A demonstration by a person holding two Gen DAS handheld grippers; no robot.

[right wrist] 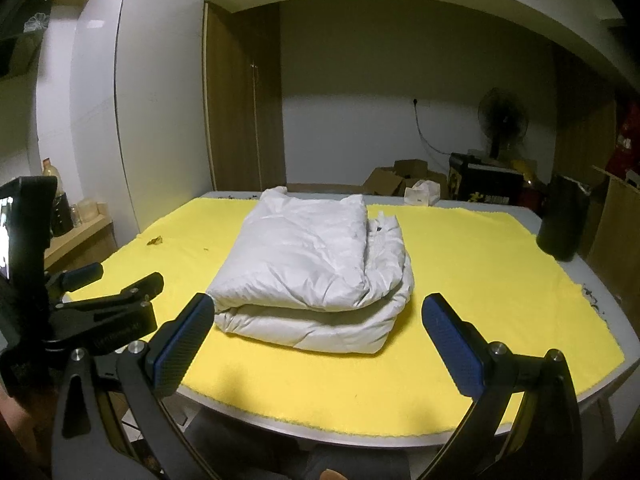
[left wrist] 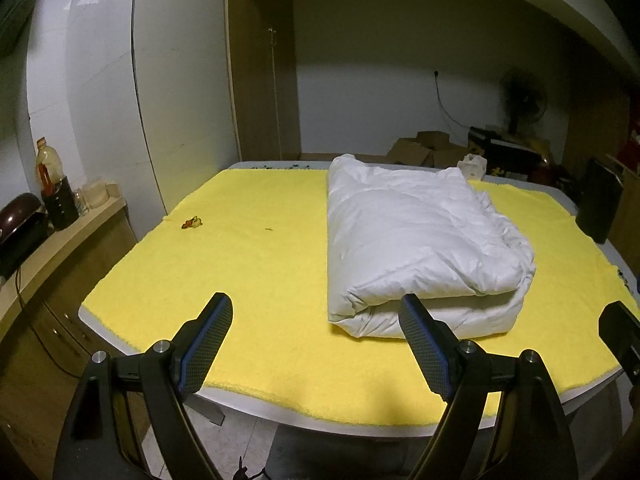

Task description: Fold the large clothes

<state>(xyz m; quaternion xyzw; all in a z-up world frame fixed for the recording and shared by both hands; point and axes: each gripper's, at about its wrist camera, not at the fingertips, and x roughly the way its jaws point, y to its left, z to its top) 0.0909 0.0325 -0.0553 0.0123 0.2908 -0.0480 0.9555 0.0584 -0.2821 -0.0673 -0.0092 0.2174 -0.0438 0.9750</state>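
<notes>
Left wrist view: a folded white jacket (left wrist: 420, 248) lies right of centre on the yellow cloth (left wrist: 256, 264) over the surface, long axis running away from the camera. The left claw (left wrist: 316, 344) stands wide, empty — its right finger hides the jacket's near edge.

Right wrist view: the jacket (right wrist: 316, 272) sits centred, rumpled edge rightward. The right claw (right wrist: 316, 348) is wide, empty — the jacket's collar and sleeves cannot be made out.

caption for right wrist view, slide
Open right claw facing a folded white padded garment on a yellow cloth.

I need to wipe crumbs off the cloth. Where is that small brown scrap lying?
The scrap lies on the yellow cloth near its far left edge, well left of the folded white jacket, in both views.
</notes>
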